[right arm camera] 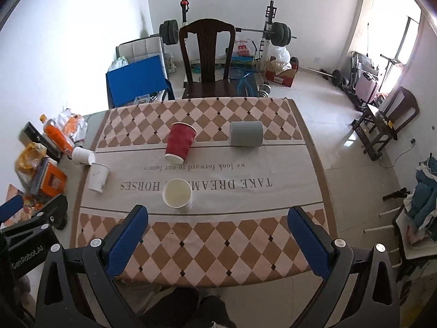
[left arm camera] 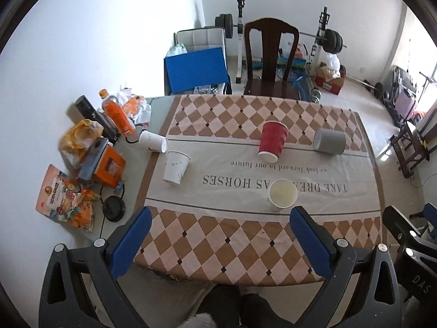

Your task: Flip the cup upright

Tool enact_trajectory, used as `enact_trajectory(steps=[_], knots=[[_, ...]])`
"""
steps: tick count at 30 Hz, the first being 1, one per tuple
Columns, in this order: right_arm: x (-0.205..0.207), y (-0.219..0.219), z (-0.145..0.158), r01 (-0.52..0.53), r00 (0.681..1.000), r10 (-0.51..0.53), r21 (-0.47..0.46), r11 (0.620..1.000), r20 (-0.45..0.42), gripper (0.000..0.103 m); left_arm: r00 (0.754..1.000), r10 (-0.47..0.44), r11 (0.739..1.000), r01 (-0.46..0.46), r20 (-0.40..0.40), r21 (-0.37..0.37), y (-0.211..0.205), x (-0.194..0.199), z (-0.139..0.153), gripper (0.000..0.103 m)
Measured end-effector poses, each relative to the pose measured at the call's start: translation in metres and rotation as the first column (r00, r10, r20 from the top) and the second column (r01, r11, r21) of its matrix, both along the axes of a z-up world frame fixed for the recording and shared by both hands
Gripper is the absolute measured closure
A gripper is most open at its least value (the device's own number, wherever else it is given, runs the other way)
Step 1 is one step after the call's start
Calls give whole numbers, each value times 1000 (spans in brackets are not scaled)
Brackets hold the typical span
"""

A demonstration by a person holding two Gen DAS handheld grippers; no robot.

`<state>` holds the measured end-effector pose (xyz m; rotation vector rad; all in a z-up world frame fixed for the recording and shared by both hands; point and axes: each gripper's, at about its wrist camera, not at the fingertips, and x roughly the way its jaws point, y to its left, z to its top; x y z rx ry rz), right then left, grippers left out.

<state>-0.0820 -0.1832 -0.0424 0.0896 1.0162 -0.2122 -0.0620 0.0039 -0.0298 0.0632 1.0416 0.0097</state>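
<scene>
Several cups stand or lie on a checked tablecloth. A white paper cup stands upright, mouth up, nearest me. A red ribbed cup stands upside down behind it. A grey cup lies on its side at the far right. A white cup stands upside down at the left, and another white cup lies on its side beyond it. My left gripper and right gripper are both open and empty, held above the table's near edge.
Snack bags, an orange bottle, an orange box and a black round lid crowd the table's left side. A dark wooden chair stands behind the table. Weights and boxes lie on the floor beyond.
</scene>
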Motion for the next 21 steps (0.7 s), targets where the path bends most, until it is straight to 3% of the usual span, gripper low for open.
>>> enact_trajectory(steps=[13, 21], knots=[[-21, 5, 35, -26, 999, 26, -2, 1000, 24, 0, 999, 18, 1000, -18, 31, -1, 5, -19, 26, 0], [-23, 6, 39, -26, 999, 26, 0, 1000, 28, 0, 999, 17, 1000, -17, 35, 2, 6, -22, 29, 0]])
